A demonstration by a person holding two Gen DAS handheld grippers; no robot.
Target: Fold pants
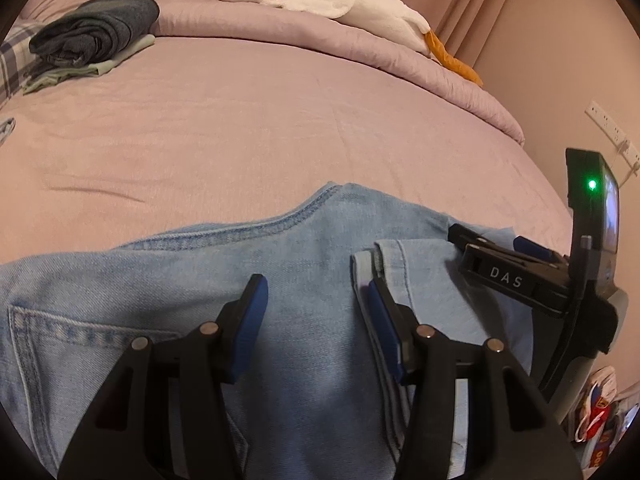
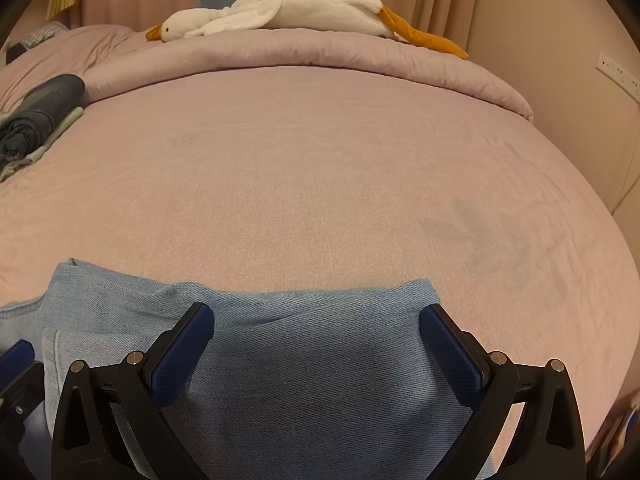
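- Folding light-blue jeans (image 1: 168,320), lying on near edge of pink bed (image 1: 260,120); hem end already doubled over.
- Left gripper (image 1: 316,300) and right gripper (image 2: 316,328) both gape, nothing pinched.
- Next, likely: pinch the doubled edge, fold again.

Pale blue and dusty pink

Light-blue denim pants (image 1: 180,280) on a pink bed (image 1: 240,120); white plush goose (image 1: 320,0), orange beak; dark-grey folded clothes (image 1: 96,28).
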